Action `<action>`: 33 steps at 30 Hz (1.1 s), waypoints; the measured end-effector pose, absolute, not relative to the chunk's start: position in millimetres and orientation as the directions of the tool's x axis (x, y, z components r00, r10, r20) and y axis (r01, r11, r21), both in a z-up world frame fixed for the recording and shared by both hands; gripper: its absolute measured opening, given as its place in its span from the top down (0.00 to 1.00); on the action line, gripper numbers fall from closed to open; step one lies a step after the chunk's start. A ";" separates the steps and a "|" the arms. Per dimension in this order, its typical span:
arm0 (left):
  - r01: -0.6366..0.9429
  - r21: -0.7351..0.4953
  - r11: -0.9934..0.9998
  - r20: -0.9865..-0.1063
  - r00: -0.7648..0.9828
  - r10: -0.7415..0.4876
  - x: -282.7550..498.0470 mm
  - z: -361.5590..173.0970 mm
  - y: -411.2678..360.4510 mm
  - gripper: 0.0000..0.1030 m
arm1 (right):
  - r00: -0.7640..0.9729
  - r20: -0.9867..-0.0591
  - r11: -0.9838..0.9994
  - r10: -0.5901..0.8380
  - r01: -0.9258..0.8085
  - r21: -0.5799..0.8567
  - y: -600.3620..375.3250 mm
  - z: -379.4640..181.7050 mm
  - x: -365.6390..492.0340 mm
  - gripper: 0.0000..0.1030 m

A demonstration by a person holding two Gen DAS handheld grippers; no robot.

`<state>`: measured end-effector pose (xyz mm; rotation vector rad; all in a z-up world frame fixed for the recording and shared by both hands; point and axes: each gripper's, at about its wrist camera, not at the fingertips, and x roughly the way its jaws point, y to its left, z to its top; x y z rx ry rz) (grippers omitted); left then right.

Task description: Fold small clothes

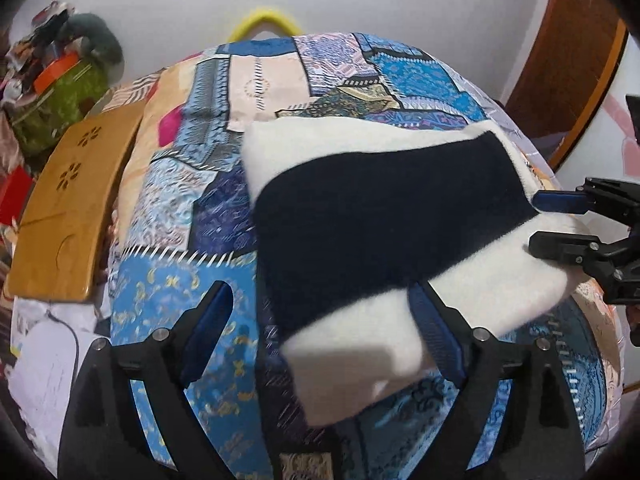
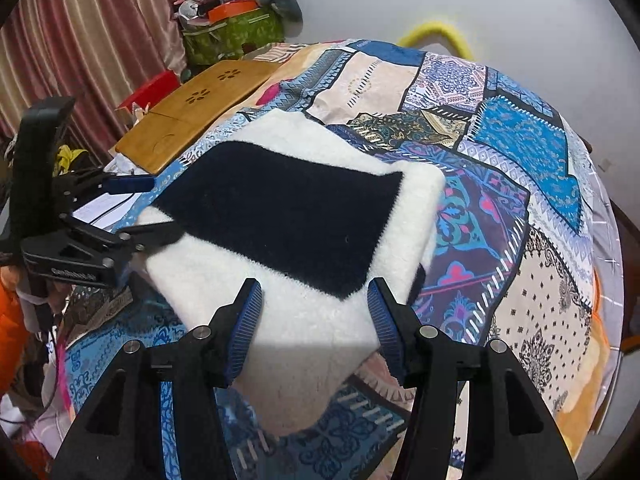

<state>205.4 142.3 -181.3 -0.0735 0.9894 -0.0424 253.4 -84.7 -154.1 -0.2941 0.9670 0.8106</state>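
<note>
On the patchwork bedspread (image 1: 188, 184), as the left wrist view shows it, lies a folded fleece garment (image 1: 360, 216), white with a broad dark navy band across its middle. The left gripper (image 1: 320, 332) sits at the garment's near corner with its jaws spread wide and nothing between them; the right-hand blue pad overlaps the white edge, but whether it touches the cloth cannot be told. The right gripper (image 1: 536, 220) enters from the right, one finger above the far white edge and one below the navy band's end, and grips nothing. A wooden lap tray (image 1: 64, 216) rests to the left, and a yellow hoop (image 1: 262, 20) rises behind the bed.

In the right wrist view, the right gripper (image 2: 314, 328) has its jaws apart over the near white edge of the garment (image 2: 280, 216), holding nothing. The left gripper (image 2: 156, 208) reaches in from the left, fingers separated at the garment's edge. The bedspread (image 2: 520, 140) lies fairly flat around the garment, and the wooden tray (image 2: 192, 116) sits beyond it.

Judgement: the garment appears to be part-folded into a rectangle, and the step in hand is positioning for the next fold or for smoothing. The next move calls for each gripper to close on an edge at matching corners, lifting both together so the layers do not slide apart.
</note>
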 end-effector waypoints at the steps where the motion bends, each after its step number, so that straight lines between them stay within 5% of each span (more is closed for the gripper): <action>1: -0.002 -0.083 0.997 -0.831 0.552 -0.069 201.5 -180.3 144.3 0.12 | 0.310 -0.821 0.679 0.478 -0.724 0.121 -85.9 -153.9 253.5 0.50; 13: -0.014 -0.025 1.000 -0.865 0.502 -0.015 171.6 -198.3 149.0 0.11 | 0.324 -0.821 0.696 0.471 -0.708 0.120 -92.3 -154.4 251.6 0.50; 17: -0.045 -0.041 0.998 -0.887 0.461 -0.015 170.7 -216.4 159.3 0.10 | 0.328 -0.824 0.712 0.462 -0.691 0.124 -97.0 -156.5 252.3 0.37; 21: -0.070 -0.082 0.994 -0.890 0.455 -0.041 168.8 -220.1 168.2 0.09 | 0.283 -0.829 0.723 0.483 -0.662 0.195 -106.0 -165.2 256.2 0.35; 33: -0.089 -0.025 0.996 -0.853 0.521 0.026 155.5 -180.5 163.0 0.10 | 0.344 -0.793 0.742 0.503 -0.642 0.192 -118.8 -137.6 243.8 0.35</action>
